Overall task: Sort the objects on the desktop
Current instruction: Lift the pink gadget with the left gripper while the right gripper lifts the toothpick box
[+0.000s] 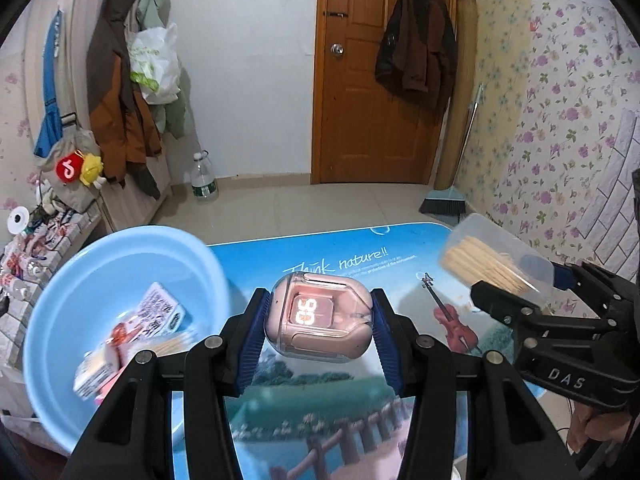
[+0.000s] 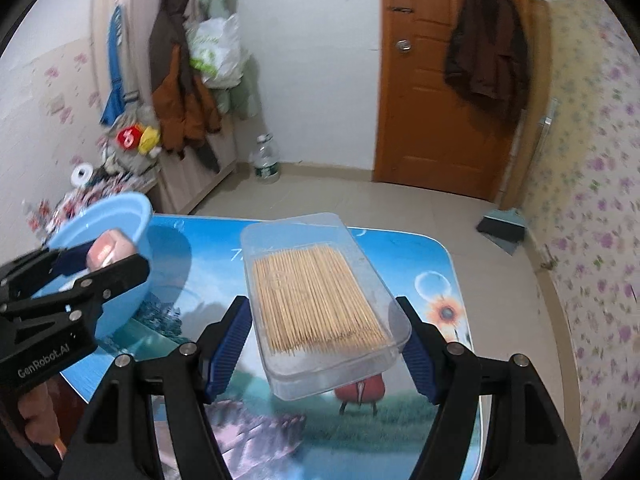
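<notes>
My left gripper (image 1: pixel 320 312) is shut on a pink clear-shelled earbud case (image 1: pixel 320 314) with a lit display, held above the table (image 1: pixel 360 248). To its left stands a light blue basin (image 1: pixel 80 280) with small packets and toothpicks (image 1: pixel 132 336) inside. My right gripper (image 2: pixel 324 320) is shut on a clear plastic box of toothpicks (image 2: pixel 320 300), lifted above the table (image 2: pixel 420 256). The right gripper with its toothpick box (image 1: pixel 488 260) shows at the right of the left wrist view. In the right wrist view the left gripper (image 2: pixel 100 258) holds the pink case (image 2: pixel 110 250) before the basin (image 2: pixel 120 208).
The table has a printed blue landscape top with a violin picture (image 1: pixel 456 324). Beyond it are a tiled floor, a wooden door (image 1: pixel 380 80), a water bottle (image 1: pixel 204 180), a broom (image 1: pixel 444 200) and hanging coats (image 1: pixel 120 80). A cluttered shelf (image 1: pixel 32 248) lies left of the basin.
</notes>
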A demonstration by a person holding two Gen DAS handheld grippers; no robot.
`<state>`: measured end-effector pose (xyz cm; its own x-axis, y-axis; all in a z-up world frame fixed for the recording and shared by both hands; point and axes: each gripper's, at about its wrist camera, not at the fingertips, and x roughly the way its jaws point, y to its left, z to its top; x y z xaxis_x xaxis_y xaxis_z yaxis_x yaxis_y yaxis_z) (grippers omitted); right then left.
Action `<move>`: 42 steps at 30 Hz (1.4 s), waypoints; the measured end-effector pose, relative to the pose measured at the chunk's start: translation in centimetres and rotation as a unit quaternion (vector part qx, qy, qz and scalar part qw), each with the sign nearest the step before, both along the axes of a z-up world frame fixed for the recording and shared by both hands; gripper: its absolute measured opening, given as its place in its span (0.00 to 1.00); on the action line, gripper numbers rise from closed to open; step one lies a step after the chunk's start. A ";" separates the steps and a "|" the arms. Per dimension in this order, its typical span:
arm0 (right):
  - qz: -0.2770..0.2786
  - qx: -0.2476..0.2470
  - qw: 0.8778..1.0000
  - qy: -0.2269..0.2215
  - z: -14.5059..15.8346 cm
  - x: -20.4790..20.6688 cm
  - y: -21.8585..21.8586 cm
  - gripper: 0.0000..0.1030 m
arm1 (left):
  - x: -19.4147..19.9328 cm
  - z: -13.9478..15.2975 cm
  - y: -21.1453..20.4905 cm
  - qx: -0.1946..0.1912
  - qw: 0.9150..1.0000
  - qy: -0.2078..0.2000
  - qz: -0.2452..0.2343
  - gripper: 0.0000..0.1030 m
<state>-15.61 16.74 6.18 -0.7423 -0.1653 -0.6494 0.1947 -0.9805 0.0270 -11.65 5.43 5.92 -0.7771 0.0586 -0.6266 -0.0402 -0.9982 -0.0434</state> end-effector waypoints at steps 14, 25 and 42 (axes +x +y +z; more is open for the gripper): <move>-0.025 -0.006 1.000 0.014 0.8 6.3 -3.5 0.71 | 6.6 1.6 -3.5 0.003 0.999 0.026 0.026 0.46; -0.060 -0.023 0.998 0.027 1.8 8.6 -4.0 0.71 | 7.3 1.7 -5.2 -0.003 0.999 0.037 0.039 0.46; -0.049 -0.019 0.998 0.024 2.0 8.8 -4.2 0.71 | 7.3 2.1 -5.3 -0.010 0.998 0.040 0.042 0.46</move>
